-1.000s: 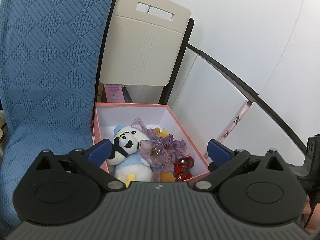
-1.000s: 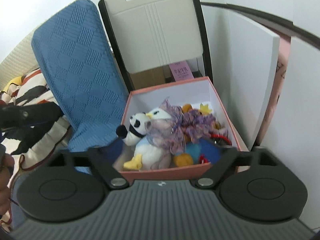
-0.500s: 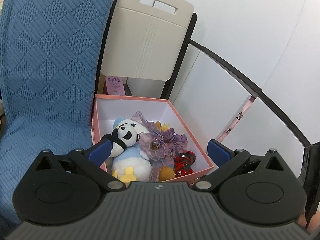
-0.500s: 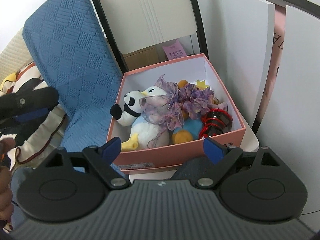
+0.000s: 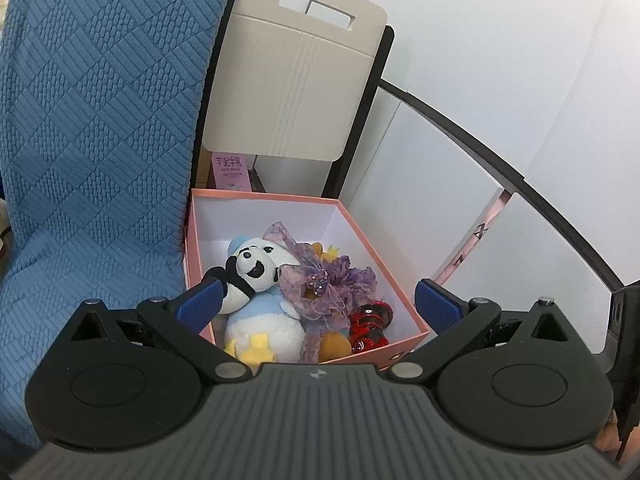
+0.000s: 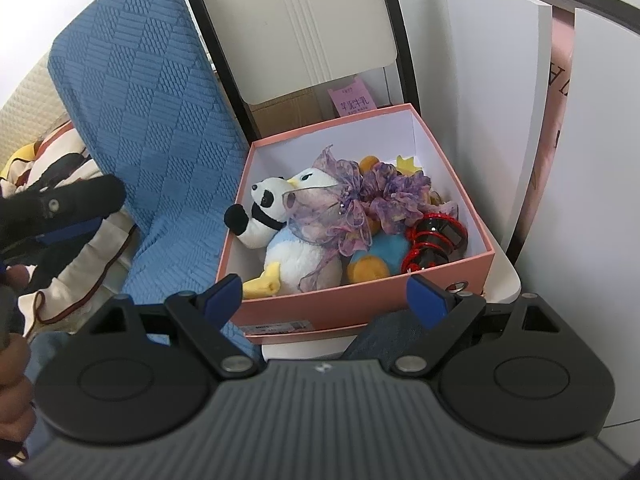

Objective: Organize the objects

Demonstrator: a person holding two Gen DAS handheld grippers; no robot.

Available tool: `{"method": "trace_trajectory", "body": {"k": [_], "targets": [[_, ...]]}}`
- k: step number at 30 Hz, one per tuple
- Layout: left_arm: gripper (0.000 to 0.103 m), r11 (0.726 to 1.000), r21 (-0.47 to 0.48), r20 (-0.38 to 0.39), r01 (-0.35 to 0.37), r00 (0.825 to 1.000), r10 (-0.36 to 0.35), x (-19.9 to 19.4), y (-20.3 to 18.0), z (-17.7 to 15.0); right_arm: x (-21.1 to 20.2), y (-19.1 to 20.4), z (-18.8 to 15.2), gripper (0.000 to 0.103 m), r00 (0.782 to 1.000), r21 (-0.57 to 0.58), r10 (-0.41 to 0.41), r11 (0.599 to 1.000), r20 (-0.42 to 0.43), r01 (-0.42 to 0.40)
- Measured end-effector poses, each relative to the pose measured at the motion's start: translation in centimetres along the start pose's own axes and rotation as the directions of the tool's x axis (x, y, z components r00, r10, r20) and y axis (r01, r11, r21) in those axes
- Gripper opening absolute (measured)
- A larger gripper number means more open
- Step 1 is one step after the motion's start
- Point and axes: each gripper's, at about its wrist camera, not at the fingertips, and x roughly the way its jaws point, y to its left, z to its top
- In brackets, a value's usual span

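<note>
Much of the pink box's (image 6: 360,300) contents is buried: an orange and blue plush (image 6: 384,254) is largely covered by the purple organza bow (image 6: 360,200), and the yellow item at the back cannot be identified. The panda plush (image 5: 250,272) and the pale-blue duck plush (image 5: 266,326) are seen at the box's left side, the red-and-black toy (image 6: 434,242) at its right. The box is flanked by a blue quilted cushion (image 5: 100,140) and backed by a beige chair back (image 5: 296,80). The left gripper (image 5: 316,300) and the right gripper (image 6: 324,292) are held above the near rim, fingers spread wide, nothing held. Compared with a second ago, the right gripper has been drawn back and the box is seen whole.
</note>
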Motion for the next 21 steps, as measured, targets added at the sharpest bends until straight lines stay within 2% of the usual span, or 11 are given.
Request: {"method": "trace_trajectory", "body": {"k": [21], "targets": [[0.103,1.0,-0.008,0.0,-0.01,1.0,0.01,-0.15,-0.09,-0.01,-0.03,-0.14,0.04,0.091,1.0,0.011,-0.002,1.0,0.0,0.002]]}}
